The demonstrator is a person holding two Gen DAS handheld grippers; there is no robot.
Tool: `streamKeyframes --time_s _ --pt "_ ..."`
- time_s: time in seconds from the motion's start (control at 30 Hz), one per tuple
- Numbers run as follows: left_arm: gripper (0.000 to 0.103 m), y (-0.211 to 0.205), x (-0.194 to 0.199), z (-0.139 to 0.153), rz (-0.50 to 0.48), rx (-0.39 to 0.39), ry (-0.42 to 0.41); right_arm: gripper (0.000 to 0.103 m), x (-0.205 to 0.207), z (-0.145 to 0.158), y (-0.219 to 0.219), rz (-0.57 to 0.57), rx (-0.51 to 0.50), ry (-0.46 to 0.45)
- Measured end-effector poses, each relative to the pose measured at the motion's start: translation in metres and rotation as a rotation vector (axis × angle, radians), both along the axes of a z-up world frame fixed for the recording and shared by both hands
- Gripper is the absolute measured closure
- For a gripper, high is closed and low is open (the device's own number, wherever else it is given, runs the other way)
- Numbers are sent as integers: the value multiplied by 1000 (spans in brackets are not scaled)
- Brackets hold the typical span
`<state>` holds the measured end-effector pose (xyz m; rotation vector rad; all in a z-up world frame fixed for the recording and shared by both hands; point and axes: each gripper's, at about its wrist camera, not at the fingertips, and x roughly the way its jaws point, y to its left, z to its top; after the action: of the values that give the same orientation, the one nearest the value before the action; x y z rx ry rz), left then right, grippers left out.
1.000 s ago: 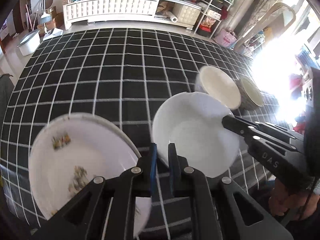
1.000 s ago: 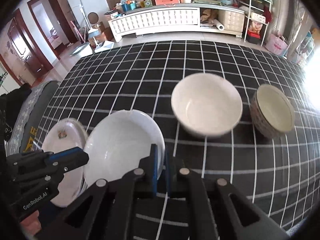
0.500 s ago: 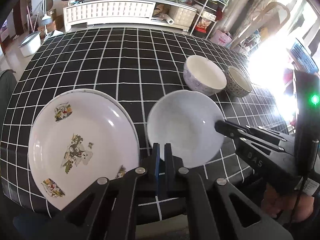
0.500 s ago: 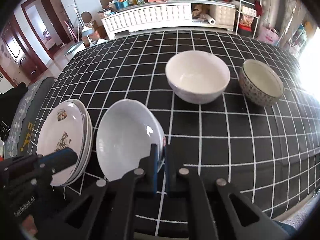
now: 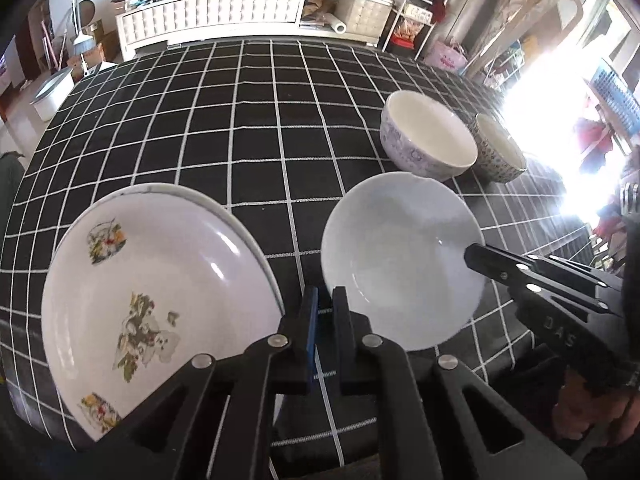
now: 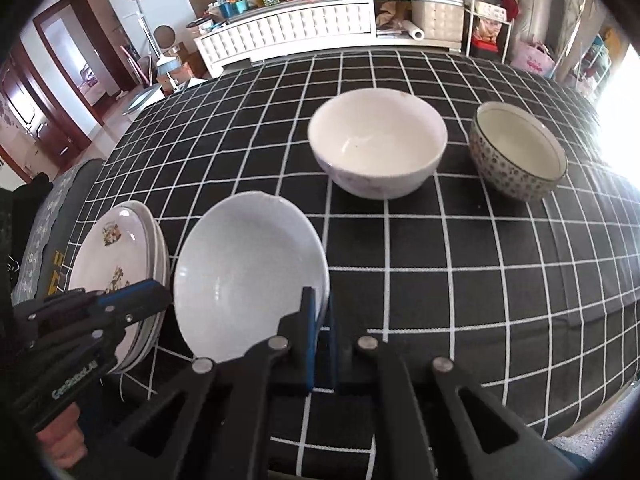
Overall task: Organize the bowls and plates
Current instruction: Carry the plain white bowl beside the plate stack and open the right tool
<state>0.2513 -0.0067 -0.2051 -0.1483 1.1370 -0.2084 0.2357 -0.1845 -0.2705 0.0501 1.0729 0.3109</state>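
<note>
A living room with a long white sideboard [image 6: 316,28] lies behind a table [image 5: 240,128] covered in a black cloth with a white grid. On it, near the front edge on the left, sits a stack of decorated plates [image 5: 156,292]; the right wrist view shows several rims, so some plates look already gathered. Just beside the stack is a plain white shallow bowl [image 6: 248,276], tilted rather than lying flat, its right-hand rim pinched by the right claw [image 6: 320,320], whose fingers are drawn nearly together on that edge. The left claw [image 5: 325,312] sits in front of the gap between the stack and the shallow bowl, its fingers narrow with a thin slit between them; it seems to hold nothing, though its tips lie close to the bowl's near rim and I cannot tell whether they touch it. Farther back and to the right stand a larger white bowl [image 6: 378,148] with a faint pattern outside and, near it, a smaller speckled bowl [image 6: 518,150], both upright, separate and not nested. As I judge it, the plates are mostly done, the shallow dish is in mid-placement, and the two deep bowls are left to stack or group.
</note>
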Motion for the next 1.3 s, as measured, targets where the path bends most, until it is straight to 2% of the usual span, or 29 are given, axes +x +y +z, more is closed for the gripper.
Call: streamKeyframes --time_s 0.13,0.33,0.67,0.9,1.17,1.3 --pt "97 -4 10 5 -22 -13 -4 95 2 -3 -4 -7 3 11" --pt "97 -12 18 4 -47 24 -3 94 5 -7 -13 -25 37 42" --pt "96 -6 10 0 -11 4 13 94 0 -8 -11 -38 70 106" --pt "96 -4 -10 -1 -4 4 34 94 -15 -6 -5 -5 23 116" --pt "96 -8 -22 3 7 24 35 94 -17 -6 -5 13 12 140" --pt "96 -8 -25 17 2 36 3 92 -20 8 -5 13 -44 78"
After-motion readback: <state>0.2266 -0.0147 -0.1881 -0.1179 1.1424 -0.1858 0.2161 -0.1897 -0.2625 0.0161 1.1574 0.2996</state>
